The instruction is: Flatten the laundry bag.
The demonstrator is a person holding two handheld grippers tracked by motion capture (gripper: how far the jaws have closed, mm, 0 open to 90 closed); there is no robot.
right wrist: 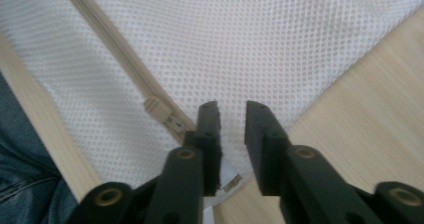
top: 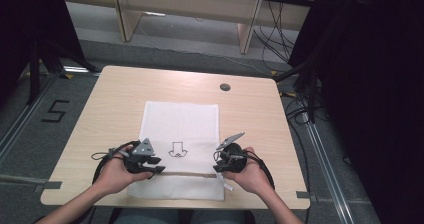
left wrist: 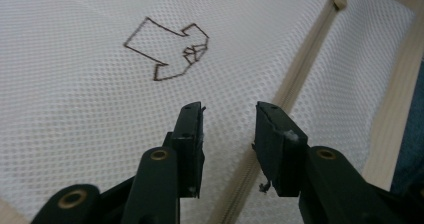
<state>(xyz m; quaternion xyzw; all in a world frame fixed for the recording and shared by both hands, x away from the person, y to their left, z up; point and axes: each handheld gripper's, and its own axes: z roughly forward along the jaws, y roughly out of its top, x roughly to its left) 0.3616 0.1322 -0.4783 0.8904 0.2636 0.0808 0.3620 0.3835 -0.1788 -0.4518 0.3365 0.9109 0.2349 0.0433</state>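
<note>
Nearest the person, the white mesh bag (top: 181,134) lies flat on the wooden surface (top: 110,104), its near end at the surface's front edge. A beige zipper (top: 186,174) runs across that near end.

The left gripper (top: 159,168) hovers over the zipper's left stretch, its 2 fingers (left wrist: 192,134) a moderate gap apart with nothing between them. The right gripper (top: 216,167) sits at the bag's right edge, its fingers (right wrist: 210,129) narrowly parted and empty, just beside the zipper pull (right wrist: 159,109), which rests near the zipper's right end.

Farther out, an arrow drawing (top: 176,149) marks the middle of the mesh, and beyond the bag a round grommet (top: 225,87) sits in the surface.

The bag looks light, thin and limp, so it would likely bunch and slide when tugged. A sensible hold is 1 gripper pinching the fabric beside the zipper to anchor it, the other taking the small pull tab.
</note>
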